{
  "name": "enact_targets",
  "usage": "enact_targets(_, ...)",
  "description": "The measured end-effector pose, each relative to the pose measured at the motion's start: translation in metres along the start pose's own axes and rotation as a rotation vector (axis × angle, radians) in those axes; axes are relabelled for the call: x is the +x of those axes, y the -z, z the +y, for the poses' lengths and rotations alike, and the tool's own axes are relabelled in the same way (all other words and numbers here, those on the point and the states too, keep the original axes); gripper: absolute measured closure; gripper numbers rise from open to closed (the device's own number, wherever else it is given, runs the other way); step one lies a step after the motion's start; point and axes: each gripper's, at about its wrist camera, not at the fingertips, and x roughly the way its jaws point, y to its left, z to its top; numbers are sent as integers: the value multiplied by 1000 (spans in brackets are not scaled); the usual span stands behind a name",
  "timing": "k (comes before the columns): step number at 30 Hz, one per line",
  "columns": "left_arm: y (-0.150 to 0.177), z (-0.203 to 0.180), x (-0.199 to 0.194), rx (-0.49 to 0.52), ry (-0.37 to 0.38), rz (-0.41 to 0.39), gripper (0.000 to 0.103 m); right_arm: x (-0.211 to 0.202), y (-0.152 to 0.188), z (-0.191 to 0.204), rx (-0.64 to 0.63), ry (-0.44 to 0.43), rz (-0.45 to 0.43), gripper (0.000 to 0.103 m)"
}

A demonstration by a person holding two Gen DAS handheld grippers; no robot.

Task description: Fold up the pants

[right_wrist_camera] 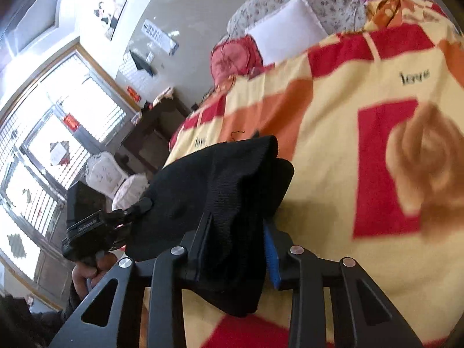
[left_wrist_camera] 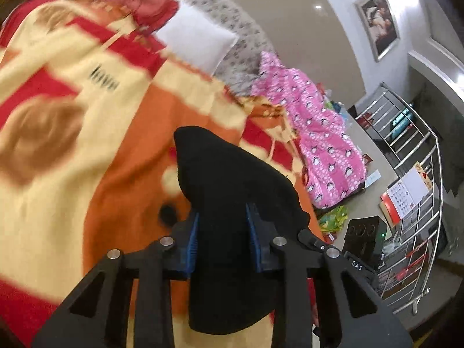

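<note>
The black pants (left_wrist_camera: 232, 179) are bunched between the blue pads of my left gripper (left_wrist_camera: 222, 226), which is shut on the cloth, and they hang off the orange, cream and red blanket (left_wrist_camera: 87, 110). In the right wrist view my right gripper (right_wrist_camera: 236, 240) is shut on another bunch of the black pants (right_wrist_camera: 220, 179), whose ribbed hem pokes out ahead of the fingers. To the left in that view is the other gripper (right_wrist_camera: 90, 232), held by a hand (right_wrist_camera: 87, 272), with the black cloth stretching toward it. The rest of the pants is hidden below both grippers.
The blanket covers a bed (right_wrist_camera: 362, 145) with a white pillow (left_wrist_camera: 197, 40), a red pillow (left_wrist_camera: 139, 0) and a pink patterned quilt (left_wrist_camera: 324, 136). A steel railing (left_wrist_camera: 411, 174) and floor clutter lie to the right in the left wrist view. A dark table (right_wrist_camera: 150, 127) and windows (right_wrist_camera: 58, 133) lie to the left in the right wrist view.
</note>
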Motion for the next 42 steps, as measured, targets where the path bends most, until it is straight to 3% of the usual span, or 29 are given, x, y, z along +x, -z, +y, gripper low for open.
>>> enact_targets(3, -19, 4, 29, 0, -7, 59, 75, 2, -22, -7, 34, 17, -23, 70)
enact_targets(5, -17, 16, 56, -12, -61, 126, 73, 14, -27, -24, 84, 58, 23, 70)
enact_targets(7, -8, 26, 72, -10, -111, 166, 59, 27, -21, -41, 138, 117, 90, 67)
enact_targets(8, -6, 30, 70, -25, -110, 149, 51, 31, -15, -48, 168, 118, 101, 60)
enact_targets(9, -4, 33, 64, -46, -91, 126, 49, 27, -12, -51, 191, 95, 68, 59)
enact_targets(11, -4, 33, 49, -50, -117, 90, 49, 15, -10, -45, 186, 131, 26, 56)
enact_targets(13, -2, 23, 27, 3, -126, 15, 49, 2, -10, -32, 124, 173, -21, 56)
enact_targets(16, 9, -4, -1, 114, -53, -46, 50, -22, -11, 7, -58, 235, -108, 56)
enact_targets(17, 17, -13, -4, 152, -46, -47, 50, -24, -10, 18, -109, 244, -113, 57)
enact_targets(19, 27, -24, 1, 203, -63, -28, 62, -20, -7, 45, -232, 280, -102, 62)
enact_targets(21, 38, -26, 18, 236, -84, 39, 78, -5, 1, 72, -366, 291, -57, 81)
enact_targets(23, 45, -15, 34, 195, -100, 114, 82, 17, 9, 78, -422, 321, 21, 85)
enact_targets(24, 41, -14, 35, 178, -86, 115, 87, 28, 12, 72, -423, 366, 67, 89)
enact_targets(26, 37, -12, 34, 161, -80, 135, 90, 39, 24, 53, -415, 411, 145, 89)
enact_targets(29, 28, -18, 28, 200, -71, 112, 90, 31, 25, 47, -391, 368, 116, 89)
enact_targets(34, -18, -26, 42, 190, -92, 32, 90, 32, 30, 45, -407, 386, 80, 89)
enact_targets(37, -36, -4, 82, 118, -158, 116, 91, 36, 26, 44, -401, 380, 79, 89)
enact_targets(38, -35, 7, 94, 71, -165, 157, 97, 38, 24, 43, -395, 374, 78, 89)
enact_targets(42, -37, 13, 96, 36, -166, 158, 99, 36, 26, 41, -377, 354, 77, 88)
